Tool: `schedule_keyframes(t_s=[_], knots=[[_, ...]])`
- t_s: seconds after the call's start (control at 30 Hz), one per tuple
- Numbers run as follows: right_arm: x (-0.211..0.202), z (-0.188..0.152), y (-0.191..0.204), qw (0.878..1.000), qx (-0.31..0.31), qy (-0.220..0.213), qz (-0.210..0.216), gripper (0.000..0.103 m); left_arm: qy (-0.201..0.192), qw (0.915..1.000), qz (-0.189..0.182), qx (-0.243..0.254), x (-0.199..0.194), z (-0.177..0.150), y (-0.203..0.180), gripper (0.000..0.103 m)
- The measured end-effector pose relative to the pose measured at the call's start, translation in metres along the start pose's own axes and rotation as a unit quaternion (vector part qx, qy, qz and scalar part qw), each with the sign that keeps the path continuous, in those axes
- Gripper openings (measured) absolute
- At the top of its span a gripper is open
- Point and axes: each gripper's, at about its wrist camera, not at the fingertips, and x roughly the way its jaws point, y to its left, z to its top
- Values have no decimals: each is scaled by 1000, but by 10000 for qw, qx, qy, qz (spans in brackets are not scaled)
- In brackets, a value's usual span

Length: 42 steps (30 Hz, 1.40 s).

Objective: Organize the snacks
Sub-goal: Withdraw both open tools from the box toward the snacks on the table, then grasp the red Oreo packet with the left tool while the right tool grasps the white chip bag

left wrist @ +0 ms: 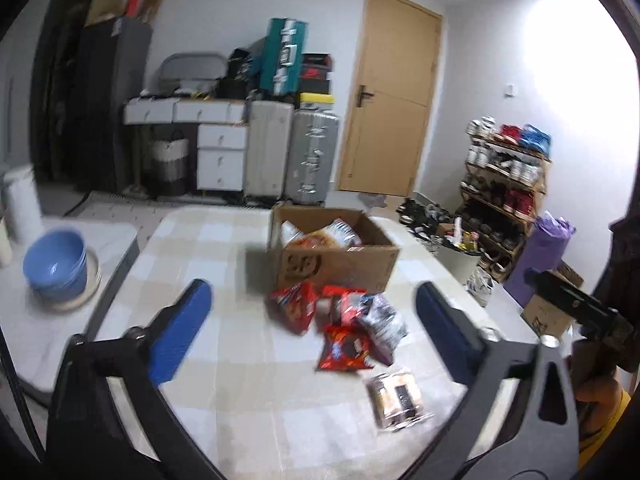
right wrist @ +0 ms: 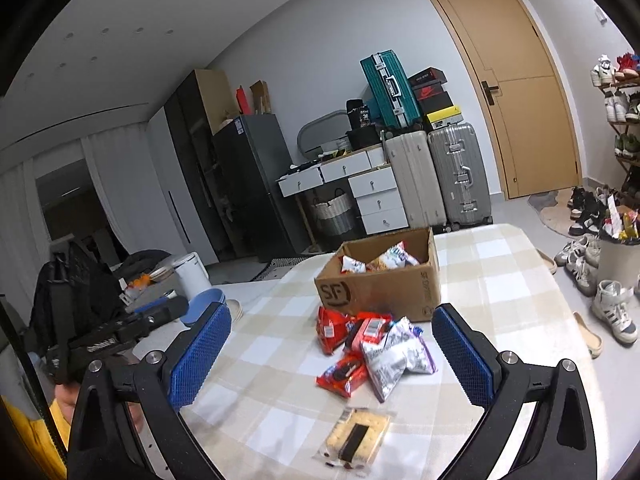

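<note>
An open cardboard box (left wrist: pixel 340 266) (right wrist: pixel 380 284) stands on the checked table and holds several snack packets. In front of it lies a loose pile: red packets (left wrist: pixel 292 306) (right wrist: pixel 330 328), a red cookie packet (left wrist: pixel 344 350) (right wrist: pixel 342 374) and silver-purple bags (left wrist: pixel 382 326) (right wrist: pixel 396 356). A clear-wrapped biscuit pack (left wrist: pixel 396 400) (right wrist: pixel 356 438) lies nearest me. My left gripper (left wrist: pixel 312 320) is open and empty above the pile. My right gripper (right wrist: pixel 332 344) is open and empty, also above the pile.
Blue bowls (left wrist: pixel 56 268) stacked on plates sit on a side table at the left. Suitcases (right wrist: pixel 440 176), white drawers and a dark fridge stand behind the table. A shoe rack (left wrist: pixel 504 184) and shoes on the floor are at the right.
</note>
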Motion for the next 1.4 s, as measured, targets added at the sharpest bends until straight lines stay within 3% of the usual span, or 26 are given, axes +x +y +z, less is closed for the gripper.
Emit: schedule_keyframes(t_s=[0.13, 0.33, 0.63, 1.07, 1.4], knots=[[12, -19, -7, 9998, 48, 166, -59, 102, 397, 9990, 72, -174, 26, -34, 16, 102], [28, -37, -12, 9990, 75, 413, -138, 102, 819, 9964, 140, 141, 68, -72, 2, 102], [35, -45, -26, 9981, 291, 529, -134, 102, 1317, 9912, 11, 134, 116, -86, -17, 102], [50, -57, -33, 9973, 291, 645, -191, 102, 1502, 9885, 69, 171, 146, -89, -19, 102], [66, -65, -60, 9939, 648, 863, -230, 102, 2073, 9779, -175, 227, 225, -88, -28, 102]])
